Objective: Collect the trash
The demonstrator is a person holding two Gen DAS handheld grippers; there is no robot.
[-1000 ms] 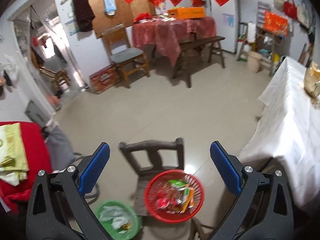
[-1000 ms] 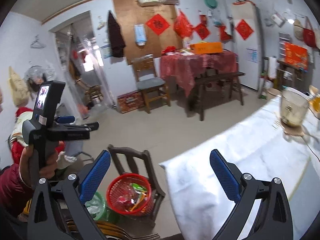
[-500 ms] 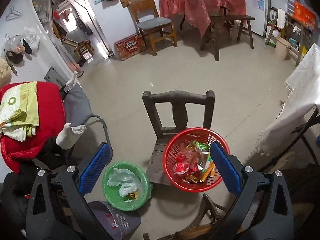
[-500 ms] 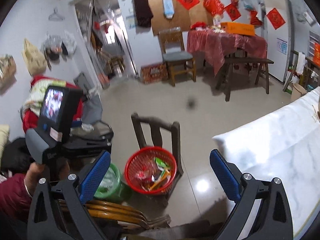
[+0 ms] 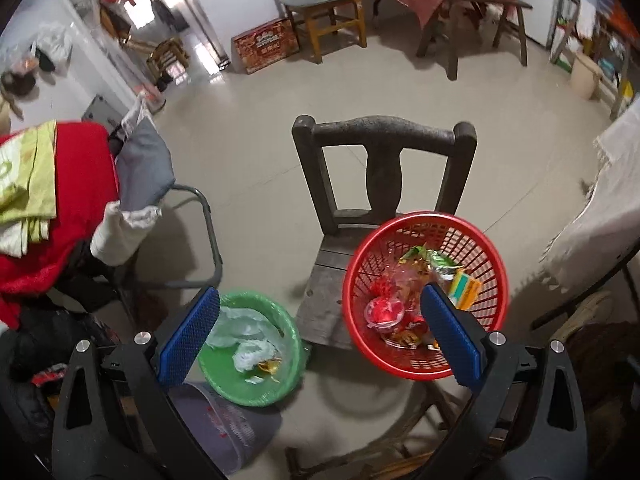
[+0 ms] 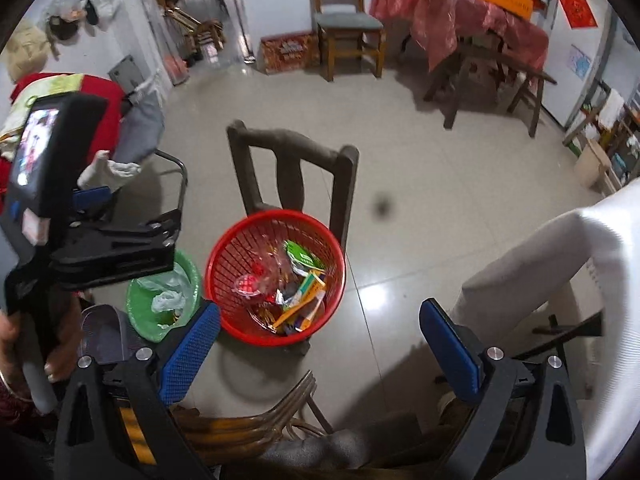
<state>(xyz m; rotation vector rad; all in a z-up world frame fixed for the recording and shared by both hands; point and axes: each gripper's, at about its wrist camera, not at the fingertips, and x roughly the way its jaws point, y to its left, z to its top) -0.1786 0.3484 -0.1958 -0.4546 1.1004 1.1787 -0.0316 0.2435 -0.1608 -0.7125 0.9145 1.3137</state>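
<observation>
A red mesh basket (image 5: pixel 486 256) (image 6: pixel 232 248) full of wrappers and packets (image 5: pixel 412 280) (image 6: pixel 298 288) sits on the seat of a dark wooden chair (image 5: pixel 384 136) (image 6: pixel 288 148). A green bin (image 5: pixel 288 364) (image 6: pixel 192 276) lined with a bag and holding crumpled plastic stands on the floor to the chair's left. My left gripper (image 5: pixel 320 336) is open and empty, above the bin and basket. My right gripper (image 6: pixel 320 348) is open and empty, above the floor in front of the basket. The left gripper's body (image 6: pixel 96 248) shows in the right wrist view.
A grey folding chair with red and green cloth (image 5: pixel 60 200) stands at the left. A table with a white cloth (image 5: pixel 600 216) (image 6: pixel 560 280) is at the right. A bamboo chair back (image 6: pixel 248 432) lies below. A red-covered table (image 6: pixel 460 20) and a wooden chair (image 5: pixel 320 4) stand far back.
Both grippers have tilted down and moved closer to the chair; the basket and green bin appear larger and nearer. Both grippers stay open.
</observation>
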